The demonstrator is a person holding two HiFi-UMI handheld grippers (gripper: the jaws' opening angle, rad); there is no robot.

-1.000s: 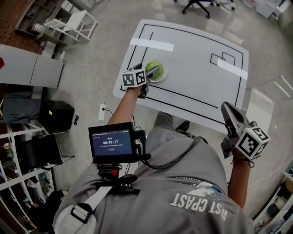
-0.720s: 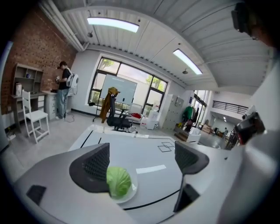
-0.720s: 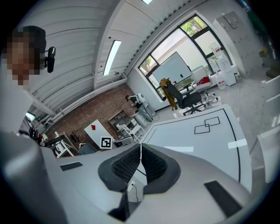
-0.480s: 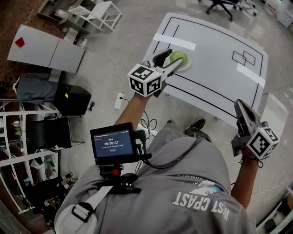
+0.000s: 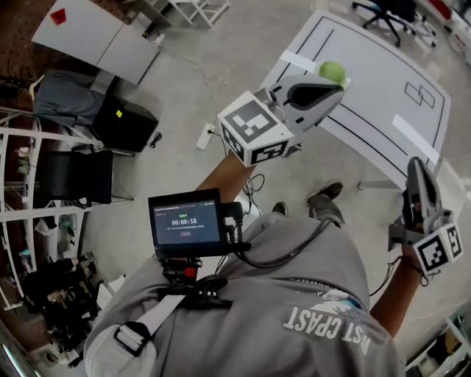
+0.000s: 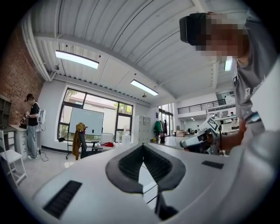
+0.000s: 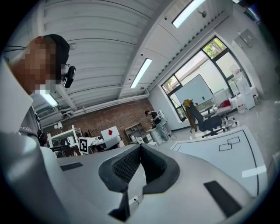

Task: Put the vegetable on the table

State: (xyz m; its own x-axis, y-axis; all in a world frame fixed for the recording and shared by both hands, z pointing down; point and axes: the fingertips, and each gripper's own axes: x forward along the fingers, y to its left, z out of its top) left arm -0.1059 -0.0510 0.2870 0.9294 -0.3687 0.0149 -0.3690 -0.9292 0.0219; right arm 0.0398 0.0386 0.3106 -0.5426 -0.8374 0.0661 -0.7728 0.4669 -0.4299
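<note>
Lifted away since a second ago, the left gripper [image 5: 335, 92] no longer reaches over the vegetable [image 5: 332, 71] and now hangs high, close under the head camera. The vegetable, a round green head, lies on the white table [image 5: 383, 103] near its left edge, just beside a strip of pale tape [image 5: 298, 60]. In the head view the left gripper's tip overlaps it, though the two are well apart in height. That gripper's jaws have just been closing and now meet pad to pad with nothing between them (its own view shows only the room beyond). The right gripper [image 5: 416, 171] is off the table's near corner, over the floor, its jaws likewise together and empty. A small monitor [image 5: 184, 224] sits at the person's chest, and an office chair [image 5: 386, 11] stands past the table.
</note>
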